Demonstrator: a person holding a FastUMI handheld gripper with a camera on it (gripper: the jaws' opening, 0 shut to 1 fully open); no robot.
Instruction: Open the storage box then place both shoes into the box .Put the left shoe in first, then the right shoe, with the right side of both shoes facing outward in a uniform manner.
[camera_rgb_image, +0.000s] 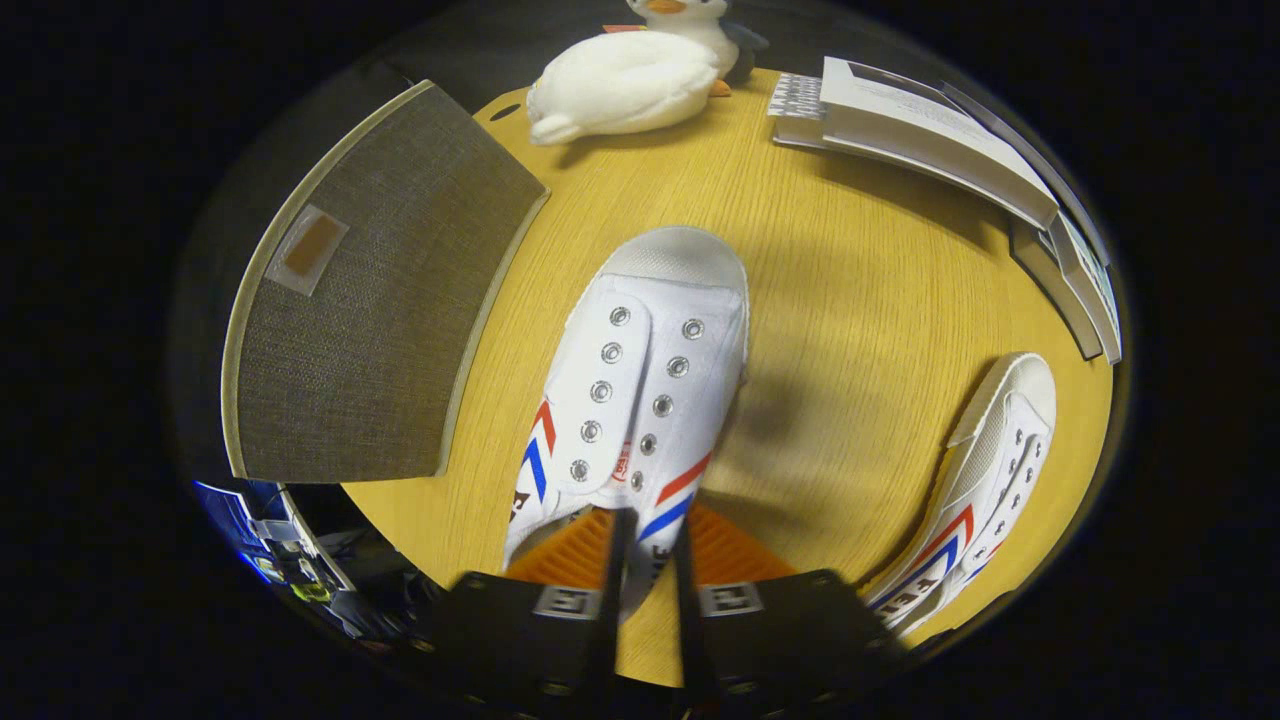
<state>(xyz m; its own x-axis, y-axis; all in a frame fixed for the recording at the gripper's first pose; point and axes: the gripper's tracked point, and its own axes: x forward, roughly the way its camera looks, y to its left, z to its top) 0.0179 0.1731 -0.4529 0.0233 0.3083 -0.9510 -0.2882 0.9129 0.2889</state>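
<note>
Over wood table (850, 300), tongs (648, 545) pinching white shoe (640, 390), 2nd shoe (985, 480) beside.

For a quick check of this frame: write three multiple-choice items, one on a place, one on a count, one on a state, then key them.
1. Where is the plush duck?
A. beyond the held shoe, at the table's far edge
B. inside the storage box
C. between the fingers

2. How many white shoes are there?
A. one
B. two
C. three

3. What is the gripper doing?
A. open above the books
B. shut on the held shoe
C. shut on the box lid

Key: A, it lies past the shoe's toe; B, the second shoe lies on the table; B, both fingers pinch its heel end.
</note>
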